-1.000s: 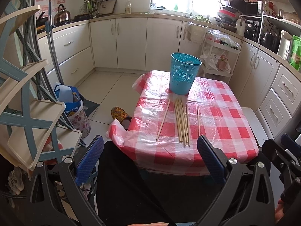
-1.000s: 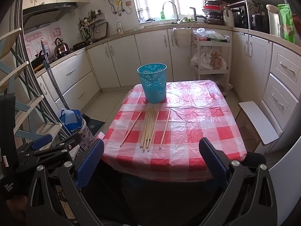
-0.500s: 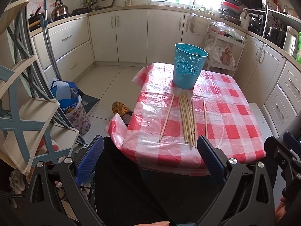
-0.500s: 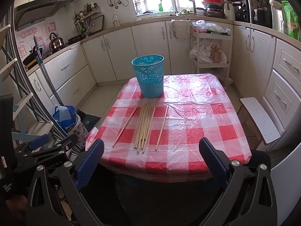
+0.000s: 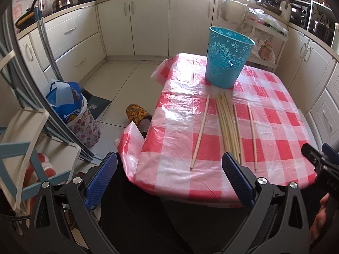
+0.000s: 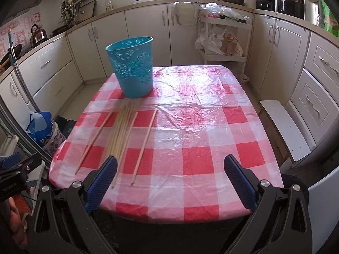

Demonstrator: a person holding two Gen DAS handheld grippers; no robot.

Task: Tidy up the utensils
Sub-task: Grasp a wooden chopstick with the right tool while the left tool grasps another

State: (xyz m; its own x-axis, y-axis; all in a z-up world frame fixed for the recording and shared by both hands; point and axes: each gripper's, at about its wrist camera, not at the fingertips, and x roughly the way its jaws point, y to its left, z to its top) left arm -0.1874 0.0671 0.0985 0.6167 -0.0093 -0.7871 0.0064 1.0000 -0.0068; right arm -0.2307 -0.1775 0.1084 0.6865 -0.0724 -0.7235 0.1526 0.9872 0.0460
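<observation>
Right wrist view had my right gripper point(image 6: 169, 176) and left gripper point(image 5: 168, 172) both spread wide and empty, and those thin chopsticks point(image 6: 121, 133) looked likely to roll off the slippery tablecloth point(image 6: 201, 127).

Both grippers closer to tabletop point(image 6: 190, 127) vs 1 s ago; chopsticks point(image 6: 122, 133) & blue bin point(image 6: 132, 67) loom larger; views tilted down.

Table's right half point(image 6: 211, 127) lies bare (bin point(image 6: 133, 72) blocks far-left corner).
</observation>
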